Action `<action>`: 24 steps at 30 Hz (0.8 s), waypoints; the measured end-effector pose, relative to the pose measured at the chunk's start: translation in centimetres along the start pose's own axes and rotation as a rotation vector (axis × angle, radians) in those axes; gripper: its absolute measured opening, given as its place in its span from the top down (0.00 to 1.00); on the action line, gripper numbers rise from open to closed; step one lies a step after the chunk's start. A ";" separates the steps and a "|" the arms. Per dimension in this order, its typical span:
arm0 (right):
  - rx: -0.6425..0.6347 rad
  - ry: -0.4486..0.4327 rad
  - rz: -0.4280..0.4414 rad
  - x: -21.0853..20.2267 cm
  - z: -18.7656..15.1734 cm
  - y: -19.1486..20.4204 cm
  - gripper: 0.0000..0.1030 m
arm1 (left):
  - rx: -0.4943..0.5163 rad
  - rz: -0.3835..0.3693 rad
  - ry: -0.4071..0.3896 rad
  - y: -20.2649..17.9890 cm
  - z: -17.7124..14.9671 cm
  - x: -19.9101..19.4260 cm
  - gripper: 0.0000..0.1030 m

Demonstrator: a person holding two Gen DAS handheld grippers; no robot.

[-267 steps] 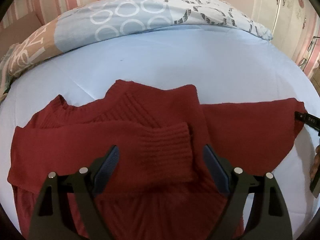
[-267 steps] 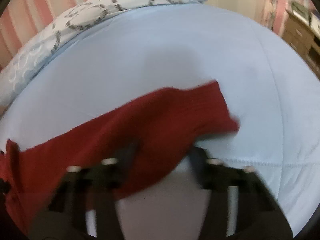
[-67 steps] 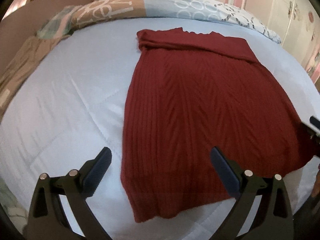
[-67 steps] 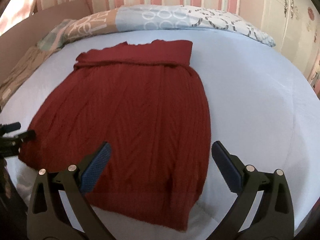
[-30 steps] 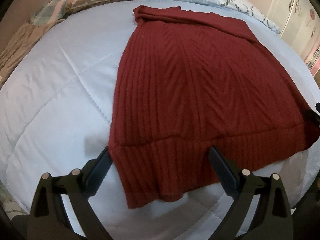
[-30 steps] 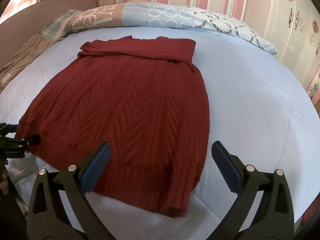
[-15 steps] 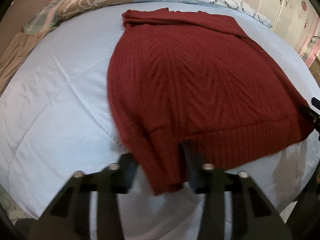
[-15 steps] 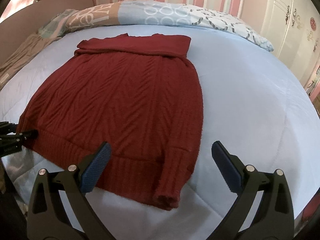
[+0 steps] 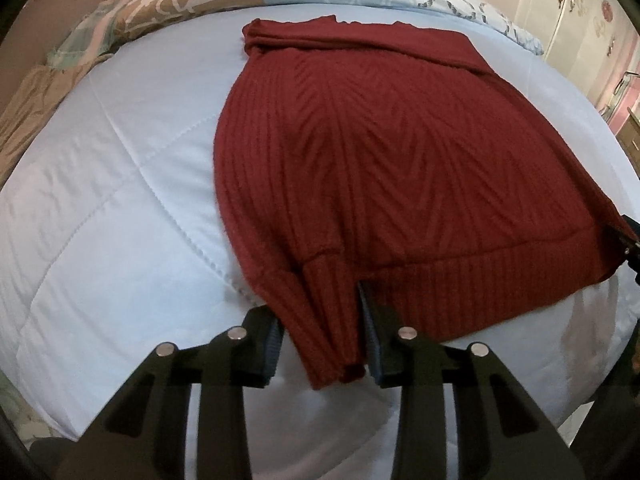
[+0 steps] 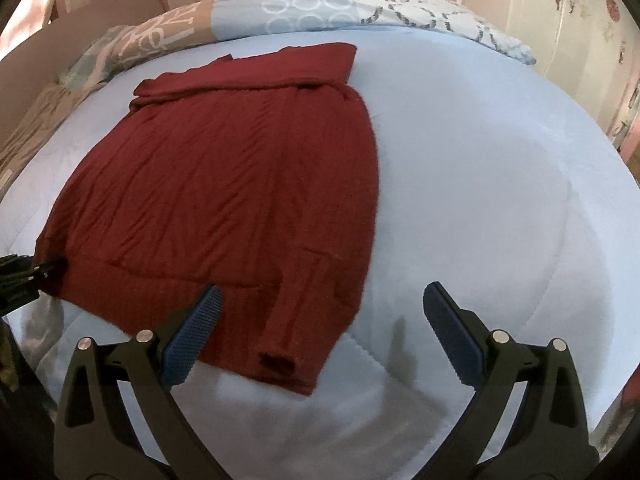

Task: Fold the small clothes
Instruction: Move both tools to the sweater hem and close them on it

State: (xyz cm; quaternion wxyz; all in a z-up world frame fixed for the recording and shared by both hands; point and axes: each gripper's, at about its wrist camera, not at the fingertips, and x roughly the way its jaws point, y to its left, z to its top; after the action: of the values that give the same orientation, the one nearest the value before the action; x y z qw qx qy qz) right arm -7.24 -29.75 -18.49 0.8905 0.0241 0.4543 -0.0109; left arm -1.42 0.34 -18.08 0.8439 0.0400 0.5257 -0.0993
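Two tongs: left gripper (image 9: 322, 344) just closed, pinching ribbed maroon knit sweater (image 9: 384, 152) hem at 6 o'clock; right gripper (image 10: 320, 328) agape over quilted bedspread (image 10: 500, 200).

Soft, even indoor light, faint shadows; strong fisheye bending with dark corners; right view slightly blurred

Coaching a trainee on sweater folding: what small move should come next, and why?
Probably close the right hand-held gripper on the hem corner. Its jaws stand open around it, while the left hand-held gripper has just closed on the sweater's other corner.
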 end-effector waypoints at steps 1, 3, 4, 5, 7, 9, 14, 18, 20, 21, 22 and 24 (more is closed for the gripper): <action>-0.006 0.009 0.000 0.2 0.0 0.2 0.03 | -0.002 -0.002 0.000 0.0 0.0 0.0 0.64; -0.011 0.017 -0.007 0.5 -0.1 0.2 0.03 | -0.015 -0.014 0.000 0.3 -0.1 0.0 0.62; -0.007 0.021 -0.012 0.6 -0.1 0.2 0.03 | -0.023 -0.020 0.002 0.5 -0.2 0.0 0.58; 0.004 0.029 -0.014 0.7 0.0 -0.1 0.03 | -0.028 -0.024 0.004 0.6 -0.2 0.0 0.56; 0.033 0.038 0.002 0.9 0.0 -0.6 0.03 | -0.039 -0.044 0.008 1.0 -0.3 0.0 0.54; 0.065 0.047 0.026 1.0 0.1 -1.1 0.04 | -0.038 -0.057 0.016 1.1 -0.4 0.1 0.52; 0.063 0.110 0.079 2.1 -0.2 -0.7 0.40 | -0.022 -0.069 0.043 0.7 -0.3 0.5 0.40; 0.011 0.118 0.069 2.1 -0.1 0.4 0.60 | -0.001 -0.050 0.043 0.3 -0.5 0.4 0.40; 0.018 0.126 0.092 2.1 -0.1 0.4 0.74 | -0.001 -0.052 0.041 0.3 -0.5 0.3 0.40; 0.017 0.124 0.102 2.0 0.0 0.5 0.77 | -0.003 -0.053 0.034 0.3 -0.6 0.2 0.40; 0.009 0.120 0.101 1.9 0.0 0.6 0.79 | -0.004 -0.053 0.026 0.4 -0.7 0.1 0.42; -0.003 0.114 0.104 1.7 -0.1 0.7 0.81 | 0.001 -0.051 0.020 0.5 -0.7 0.2 0.47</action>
State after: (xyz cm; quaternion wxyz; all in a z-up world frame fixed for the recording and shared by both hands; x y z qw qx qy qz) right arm -6.28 -29.06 -19.90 0.8626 0.0468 0.5023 0.0375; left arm -1.90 0.90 -18.58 0.8359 0.0281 0.5348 -0.1207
